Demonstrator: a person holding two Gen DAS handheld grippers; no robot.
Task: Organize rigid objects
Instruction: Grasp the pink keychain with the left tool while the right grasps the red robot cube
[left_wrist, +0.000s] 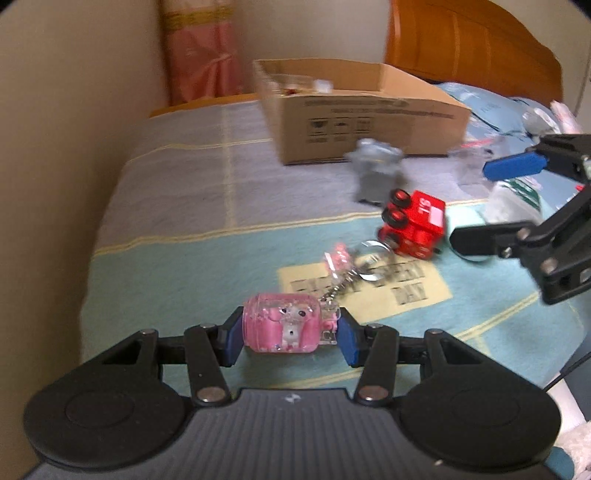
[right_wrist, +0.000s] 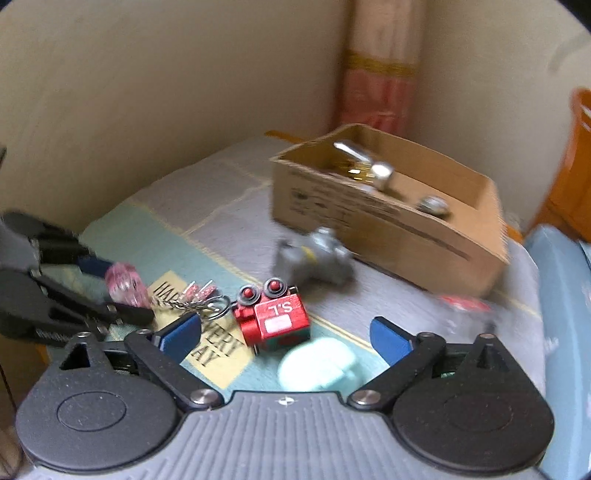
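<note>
— While you look at my left gripper (left_wrist: 291, 334), what is it doing?

— Clamped on the pink keychain charm (left_wrist: 284, 326), one blue pad on each end. Its chain (left_wrist: 341, 284) trails away across the bed to a metal ring (left_wrist: 373, 258).

— And your right gripper (right_wrist: 286, 334)?

— Spread wide, holding nothing. Between its pads I see the red toy car (right_wrist: 273, 317) tipped on its side, and closer to me a pale mint object (right_wrist: 319, 363), too blurred to name. I can't tell if either pad touches them.

— What else lies around?

— A grey figure (left_wrist: 376, 171) stands just beyond the car, before the open cardboard box (left_wrist: 373, 123), which has shiny metal pieces (right_wrist: 369, 168) inside. Everything sits on a bedspread (left_wrist: 184, 221) of blue and grey blocks with a yellow lettered patch. A cream wall (left_wrist: 74, 129), a pink curtain (left_wrist: 201, 51) and an orange wooden headboard (left_wrist: 469, 44) stand behind.
</note>
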